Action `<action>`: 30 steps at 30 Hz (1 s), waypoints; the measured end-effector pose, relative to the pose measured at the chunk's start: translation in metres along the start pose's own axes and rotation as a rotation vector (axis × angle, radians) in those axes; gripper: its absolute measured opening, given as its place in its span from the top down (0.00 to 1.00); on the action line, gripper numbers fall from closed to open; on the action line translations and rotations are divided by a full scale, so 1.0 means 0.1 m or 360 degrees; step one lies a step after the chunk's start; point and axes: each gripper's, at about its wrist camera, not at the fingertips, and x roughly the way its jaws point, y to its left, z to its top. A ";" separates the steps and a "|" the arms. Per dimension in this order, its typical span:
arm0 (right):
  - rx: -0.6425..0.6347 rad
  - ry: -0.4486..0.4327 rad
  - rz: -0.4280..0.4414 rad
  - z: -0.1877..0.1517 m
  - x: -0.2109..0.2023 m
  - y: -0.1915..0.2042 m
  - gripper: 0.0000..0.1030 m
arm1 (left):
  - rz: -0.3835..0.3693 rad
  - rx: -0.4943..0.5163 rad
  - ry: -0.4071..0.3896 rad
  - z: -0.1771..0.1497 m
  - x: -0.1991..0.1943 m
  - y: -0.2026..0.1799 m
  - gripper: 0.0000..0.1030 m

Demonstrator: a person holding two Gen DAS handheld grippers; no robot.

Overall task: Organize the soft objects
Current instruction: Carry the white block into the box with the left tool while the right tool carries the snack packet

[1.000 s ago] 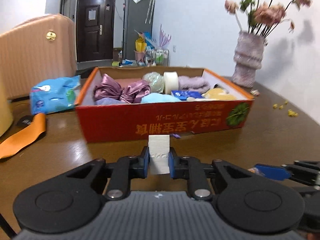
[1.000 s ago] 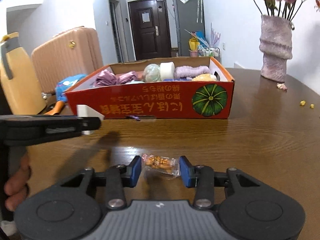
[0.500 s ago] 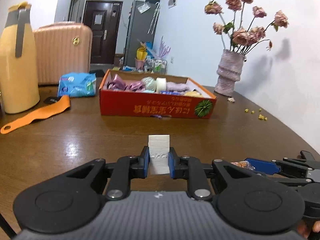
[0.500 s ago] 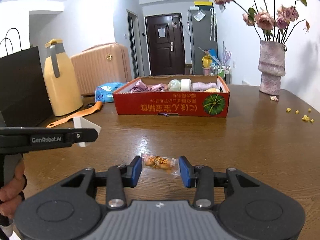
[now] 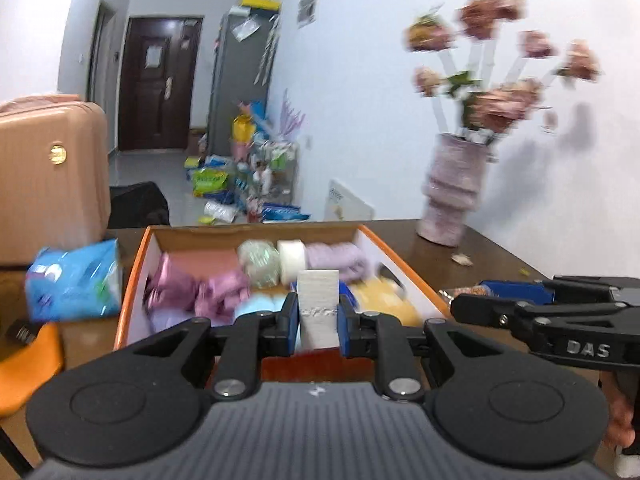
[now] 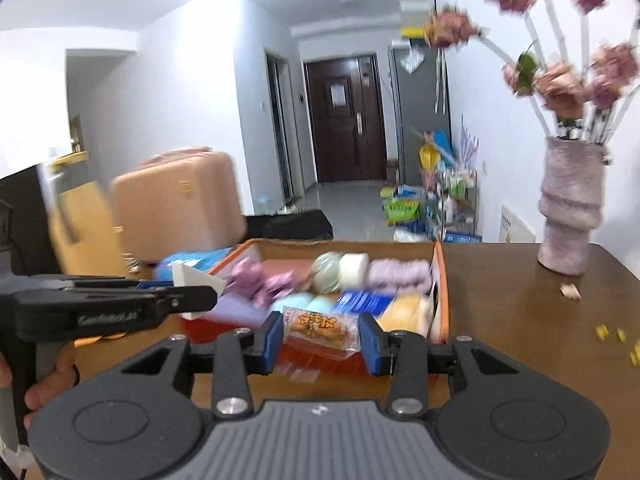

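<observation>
Item 1: white foam block. We hold it upright in the left gripper, jaws nearly closed on its lower half, above the near wall of the orange cardboard box. We judge it light and squashy; a low, gentle pinch suits it, since harder pressure would dent it.

Item 2: clear snack packet with orange printing, too blurred for us to read. The right gripper carries it, jaws partly open and pressing on both ends, just before the box. We judge it light, crinkly and slippery, its contents likely brittle, so we favour the sealed ends.

Box contents: pink satin bow, pale roll, lilac cloth, other soft goods.

Legible writing: "DAS" on the right tool's side in the left view; the lettering on the left tool's side is smeared.

Also on the tabletop: vase of flowers.
</observation>
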 end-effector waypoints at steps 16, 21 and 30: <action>-0.0461 0.0731 -0.0334 0.54 2.24 -0.15 0.51 | 0.0051 -0.0051 0.0456 0.38 1.97 0.40 0.49; -0.0374 0.0686 -0.0336 0.62 2.19 -0.29 0.43 | 0.0073 -0.0008 0.0400 0.47 1.87 0.43 0.41; -0.0300 0.0589 -0.0318 0.88 1.75 -0.25 0.43 | 0.0164 0.0009 0.0332 0.69 1.47 0.46 0.40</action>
